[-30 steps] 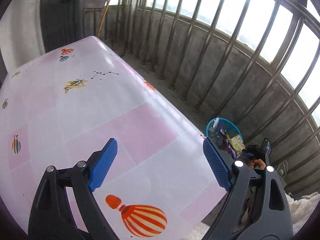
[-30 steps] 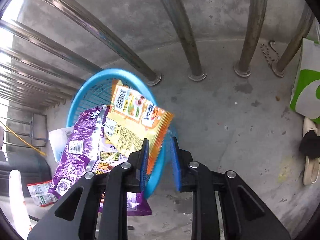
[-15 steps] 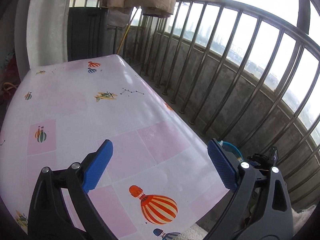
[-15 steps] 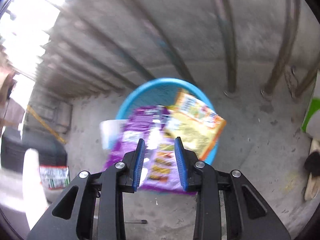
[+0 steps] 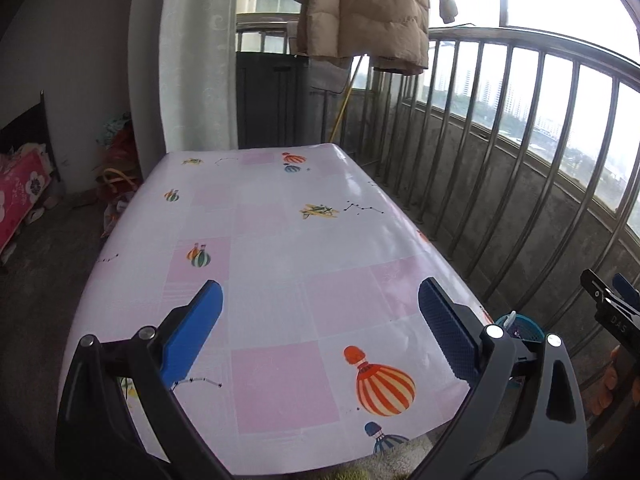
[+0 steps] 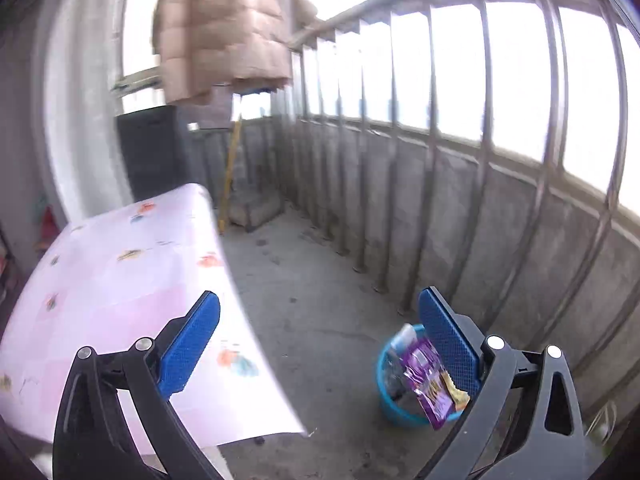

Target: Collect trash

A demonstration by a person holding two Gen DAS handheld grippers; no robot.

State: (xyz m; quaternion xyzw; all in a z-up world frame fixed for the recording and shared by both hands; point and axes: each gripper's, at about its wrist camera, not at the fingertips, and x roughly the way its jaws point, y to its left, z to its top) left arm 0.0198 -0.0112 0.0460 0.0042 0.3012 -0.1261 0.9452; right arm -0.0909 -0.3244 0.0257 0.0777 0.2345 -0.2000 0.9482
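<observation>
A blue basket (image 6: 394, 408) stands on the concrete floor by the railing wall. It holds a purple wrapper (image 6: 426, 380), a yellow-orange wrapper (image 6: 456, 392) and a white item (image 6: 404, 336). My right gripper (image 6: 319, 300) is high above the floor, left of the basket; its jaws are opening with nothing between them. My left gripper (image 5: 319, 292) hovers open and empty over the near end of the pink balloon-print table (image 5: 280, 240). In the left wrist view only the basket's rim (image 5: 524, 326) peeks out past the table's right corner.
A steel railing (image 6: 432, 184) on a low concrete wall (image 5: 500, 200) runs along the right. A tan padded coat (image 5: 364, 12) hangs at the back over a dark cabinet (image 5: 272, 100). A yellow pole (image 6: 230, 172) leans there. A person's hand (image 5: 616, 376) shows at the right edge.
My right gripper let go of the orange wrapper into the basket, rose well above it, rolled upright and spread its jaws wide. My left gripper lifted and tilted up, showing the whole table.
</observation>
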